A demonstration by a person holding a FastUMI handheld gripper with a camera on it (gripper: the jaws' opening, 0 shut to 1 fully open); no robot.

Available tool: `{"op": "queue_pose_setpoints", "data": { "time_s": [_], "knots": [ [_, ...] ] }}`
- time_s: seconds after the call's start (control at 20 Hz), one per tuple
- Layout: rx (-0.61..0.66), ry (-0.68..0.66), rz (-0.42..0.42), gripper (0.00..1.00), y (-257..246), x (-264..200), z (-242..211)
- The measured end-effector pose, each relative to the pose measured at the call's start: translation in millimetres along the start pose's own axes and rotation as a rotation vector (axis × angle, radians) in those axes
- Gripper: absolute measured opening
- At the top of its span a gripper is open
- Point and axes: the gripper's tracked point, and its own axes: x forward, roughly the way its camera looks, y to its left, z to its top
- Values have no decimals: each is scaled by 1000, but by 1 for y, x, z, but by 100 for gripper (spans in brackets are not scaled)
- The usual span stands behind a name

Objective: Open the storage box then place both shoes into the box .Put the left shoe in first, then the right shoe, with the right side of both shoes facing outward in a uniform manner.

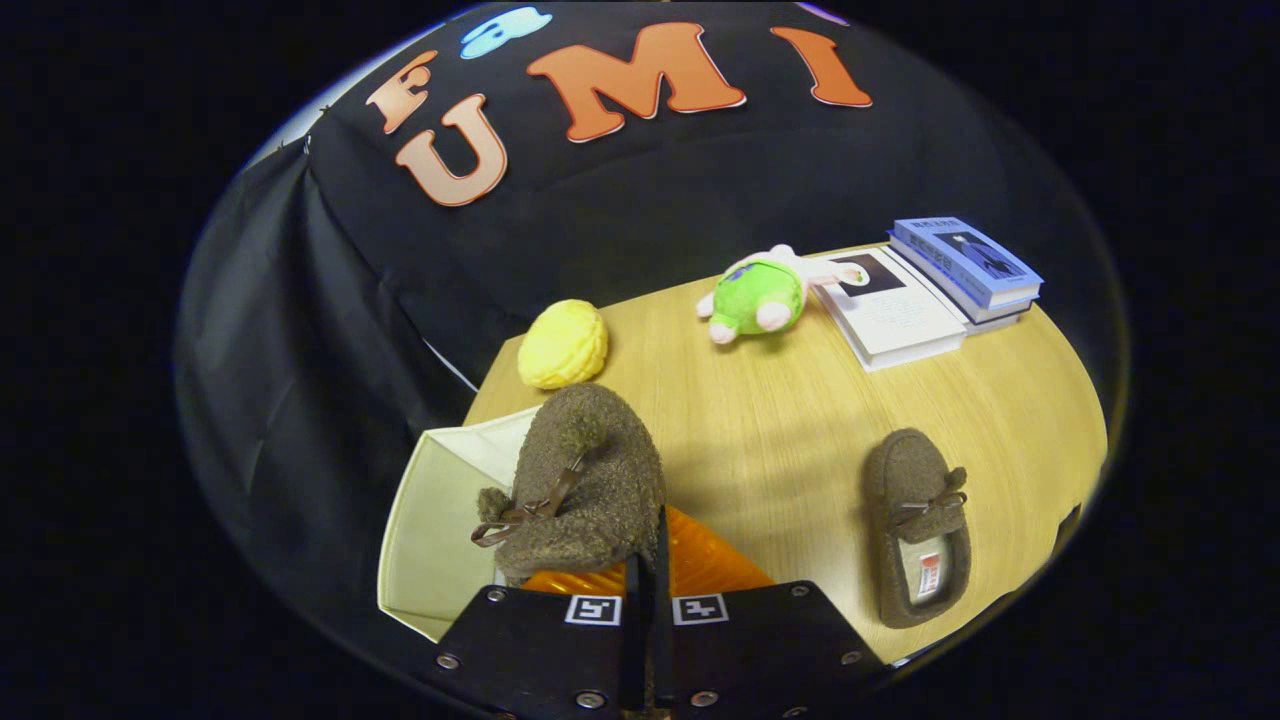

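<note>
Fuzzy brown shoe: we are gripping it, gripper fingers closed on its heel, above the open box.
Second shoe: lying on the table.

On the wooden table, a yellow knitted ball sits near the far edge by the black cloth wall. A green and pink plush toy lies farther along, touching a white book lying flat. Just beside that book rests a stack of two blue books
</note>
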Motion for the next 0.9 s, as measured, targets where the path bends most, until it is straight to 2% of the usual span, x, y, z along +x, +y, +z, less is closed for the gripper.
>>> {"op": "queue_pose_setpoints", "data": {
  "time_s": [0.4, 0.6, 0.9],
  "knots": [
    [-31, 15, 67, 4, 68, -10, 13],
    [-35, 71, 88, 4, 99, 9, -4],
    [-41, 161, 49, 4, 128, 57, -43]
  ]
}}
